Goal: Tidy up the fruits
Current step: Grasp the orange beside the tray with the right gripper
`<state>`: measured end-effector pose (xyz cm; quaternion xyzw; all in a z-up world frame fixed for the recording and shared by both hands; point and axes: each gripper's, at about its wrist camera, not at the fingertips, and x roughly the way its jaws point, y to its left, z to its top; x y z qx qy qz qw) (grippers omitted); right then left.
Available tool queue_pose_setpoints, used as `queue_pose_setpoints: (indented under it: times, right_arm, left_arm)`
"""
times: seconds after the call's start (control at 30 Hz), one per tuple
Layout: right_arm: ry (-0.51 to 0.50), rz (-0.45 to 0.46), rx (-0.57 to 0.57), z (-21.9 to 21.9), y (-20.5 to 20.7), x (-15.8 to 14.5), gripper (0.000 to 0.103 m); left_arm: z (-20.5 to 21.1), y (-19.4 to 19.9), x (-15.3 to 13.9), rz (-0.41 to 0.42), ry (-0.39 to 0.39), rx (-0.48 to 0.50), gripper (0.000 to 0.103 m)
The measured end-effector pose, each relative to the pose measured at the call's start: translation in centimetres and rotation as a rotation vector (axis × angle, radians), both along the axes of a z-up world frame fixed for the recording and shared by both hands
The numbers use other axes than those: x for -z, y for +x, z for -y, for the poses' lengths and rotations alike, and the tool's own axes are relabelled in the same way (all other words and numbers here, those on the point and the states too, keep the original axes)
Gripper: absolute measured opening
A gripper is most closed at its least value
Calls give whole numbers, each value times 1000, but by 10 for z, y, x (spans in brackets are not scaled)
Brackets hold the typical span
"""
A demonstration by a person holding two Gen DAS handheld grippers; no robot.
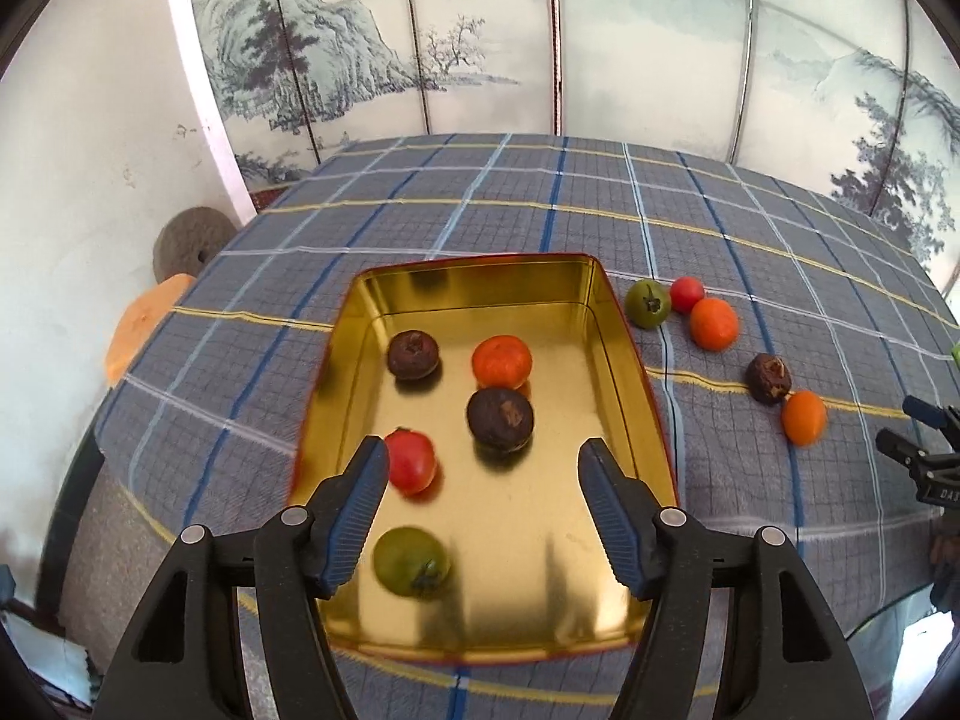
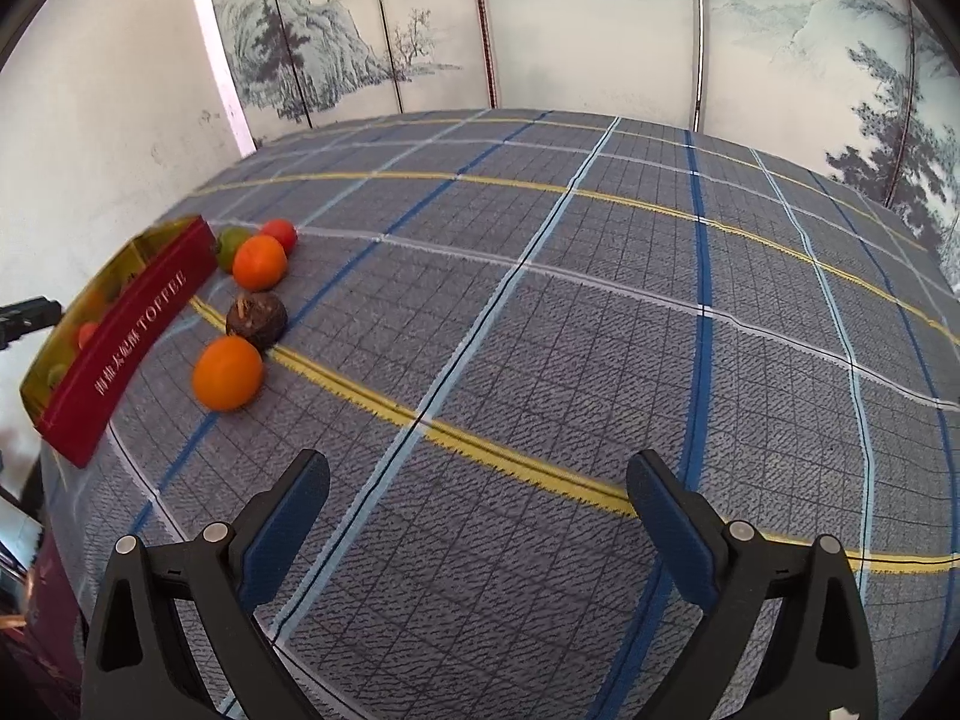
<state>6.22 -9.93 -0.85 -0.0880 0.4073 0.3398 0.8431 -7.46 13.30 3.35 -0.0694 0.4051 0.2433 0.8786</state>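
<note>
A gold tin tray [image 1: 606, 324] with red outer walls [image 2: 129, 336] lies on the plaid cloth. In it are a green tomato [image 1: 411, 561], a red tomato [image 1: 411, 461], two dark brown fruits [image 1: 500, 418] [image 1: 413, 354] and an orange [image 1: 501, 361]. My left gripper [image 1: 483, 456] is open and empty above the tray's near half. Right of the tray lie a green tomato [image 1: 647, 302], a red tomato [image 1: 686, 293], two oranges [image 1: 713, 323] [image 2: 228, 372] and a dark brown fruit [image 2: 257, 312]. My right gripper [image 2: 477, 480] is open and empty over bare cloth, right of them.
The table's plaid cloth [image 2: 540, 300] stretches far to the right and back. A painted folding screen [image 1: 480, 42] stands behind the table. A white wall is at the left. An orange object [image 1: 144, 324] and a round grey stone [image 1: 186, 243] sit beyond the table's left edge.
</note>
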Motion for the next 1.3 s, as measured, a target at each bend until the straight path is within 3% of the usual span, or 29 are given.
queue_pose_setpoints:
  times: [0.1, 0.3, 0.47, 0.6, 0.63, 0.7, 0.73, 0.77, 0.97, 1.13, 1.3]
  right_arm:
    - [40, 25, -52, -13, -16, -12, 99]
    - [28, 54, -252, -70, -45, -22, 98]
    - [-1, 52, -296, -102, -48, -15, 80]
    - [-26, 45, -286, -114, -39, -9, 76]
    - [-38, 43, -283, -117, -36, -7, 73]
    - [-58, 14, -282, -119, -31, -2, 54]
    - [-73, 9, -280, -121, -30, 1, 37]
    - [-79, 12, -283, -121, -31, 1, 35]
    - [-15, 32, -317, -122, -53, -24, 33]
    - [99, 53, -481, -158, -94, -70, 33]
    - [127, 20, -589, -204, -120, -75, 33]
  left_arm:
    - [5, -15, -4, 19, 25, 1, 70]
    - [12, -40, -4, 28, 29, 11, 72]
    - [10, -54, -2, 25, 21, 0, 72]
    - [4, -64, -2, 34, 3, -20, 72]
    - [2, -66, -2, 35, 1, -23, 72]
    - [-1, -69, -2, 40, -6, -37, 72]
    - [-3, -71, -2, 41, -10, -42, 72]
    - [-4, -72, -2, 42, -13, -45, 72]
    - [-12, -78, 0, 53, -15, -76, 72]
    - [-14, -83, 0, 55, -2, -89, 72]
    - [-17, -90, -2, 62, 29, -107, 72]
